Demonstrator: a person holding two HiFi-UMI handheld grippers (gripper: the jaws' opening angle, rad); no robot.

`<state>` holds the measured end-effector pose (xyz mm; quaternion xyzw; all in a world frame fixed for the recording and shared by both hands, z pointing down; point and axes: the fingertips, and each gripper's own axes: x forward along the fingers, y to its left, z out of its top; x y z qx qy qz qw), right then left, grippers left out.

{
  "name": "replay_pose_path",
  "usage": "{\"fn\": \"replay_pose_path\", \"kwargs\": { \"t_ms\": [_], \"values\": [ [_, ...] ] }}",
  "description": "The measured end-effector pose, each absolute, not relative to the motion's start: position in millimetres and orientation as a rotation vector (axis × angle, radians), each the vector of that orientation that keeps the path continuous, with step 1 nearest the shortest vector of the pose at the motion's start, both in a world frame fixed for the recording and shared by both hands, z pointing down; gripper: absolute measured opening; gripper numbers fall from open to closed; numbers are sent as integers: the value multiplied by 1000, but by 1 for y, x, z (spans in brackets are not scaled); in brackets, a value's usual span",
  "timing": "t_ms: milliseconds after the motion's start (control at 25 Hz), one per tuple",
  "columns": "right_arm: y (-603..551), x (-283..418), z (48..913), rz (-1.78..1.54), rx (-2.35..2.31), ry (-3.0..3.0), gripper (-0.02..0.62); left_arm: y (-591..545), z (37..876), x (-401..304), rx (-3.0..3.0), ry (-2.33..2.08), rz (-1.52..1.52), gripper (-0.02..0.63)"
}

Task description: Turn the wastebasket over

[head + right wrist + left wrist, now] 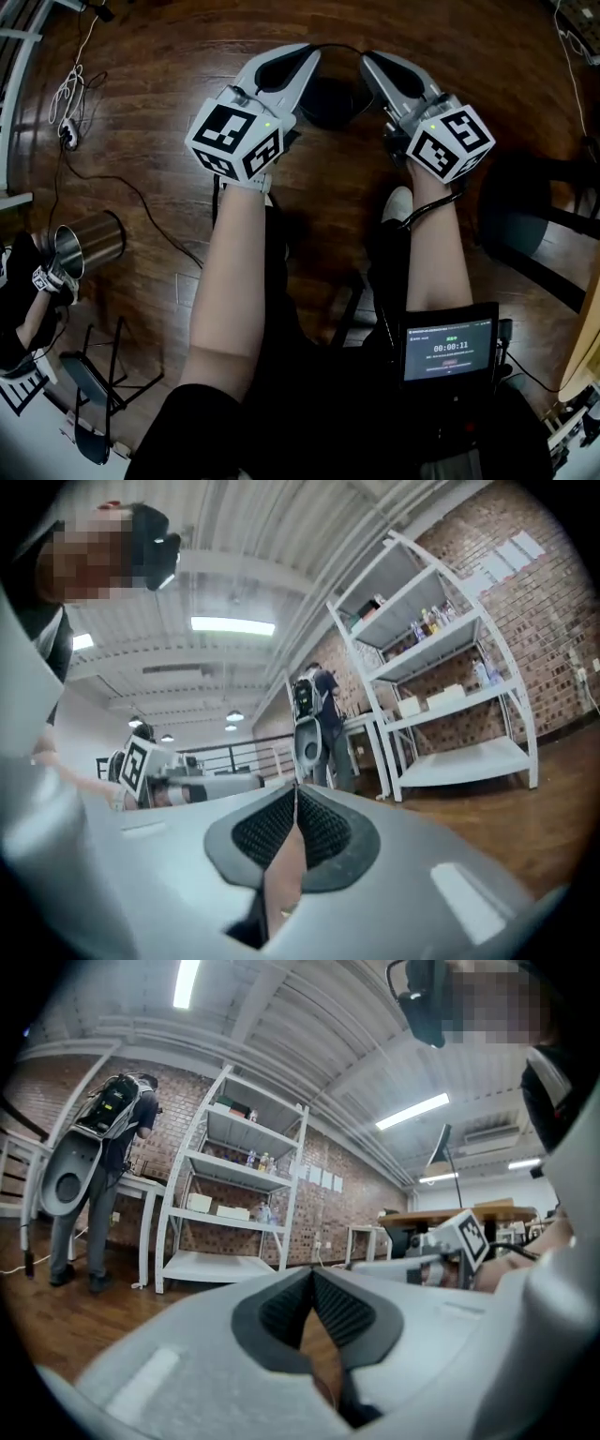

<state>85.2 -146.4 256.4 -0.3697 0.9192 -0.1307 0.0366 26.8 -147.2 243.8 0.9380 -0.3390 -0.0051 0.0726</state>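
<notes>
Both grippers are held up level over the wooden floor, side by side, tips pointing away from me. My left gripper [305, 53] [311, 1271] is shut, pads meeting at the tips with nothing between them. My right gripper [369, 60] [296, 789] is also shut and empty. On the floor beyond and between the two tips lies a dark round thing [328, 101], partly hidden by the jaws; I cannot tell whether it is the wastebasket or which way up it stands. Neither gripper view shows it. Each gripper view shows the other gripper's marker cube [466, 1235] [134, 757].
A shiny metal bin [91, 246] stands at the left beside another person's hand. Cables [67, 98] trail across the floor at the far left. A black chair [525, 220] is at the right. A white shelf unit [234, 1204] and a person with a backpack [105, 1138] stand by the brick wall.
</notes>
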Motion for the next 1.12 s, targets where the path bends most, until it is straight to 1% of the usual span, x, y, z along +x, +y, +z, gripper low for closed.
{"fn": "replay_pose_path", "kwargs": {
  "t_ms": [120,240,400,640,840,1120],
  "values": [
    [-145,87,227,-273,-1084,2785,12,-147,244,31,2806,-1052,-43,0],
    [-135,79,228,-127,-1057,2869,9,-142,239,41,2834,-1034,-54,0],
    [-123,69,228,-38,-1014,2925,9,-132,236,46,2886,-1006,-28,0],
    [-123,68,227,-55,-1004,2923,9,-125,240,45,2863,-1019,-52,0],
    [-120,58,231,-37,-965,2962,9,-120,246,38,2882,-1034,9,0],
    [-122,50,238,-49,-932,2993,9,-128,242,23,2835,-1067,-59,0]
  ]
}}
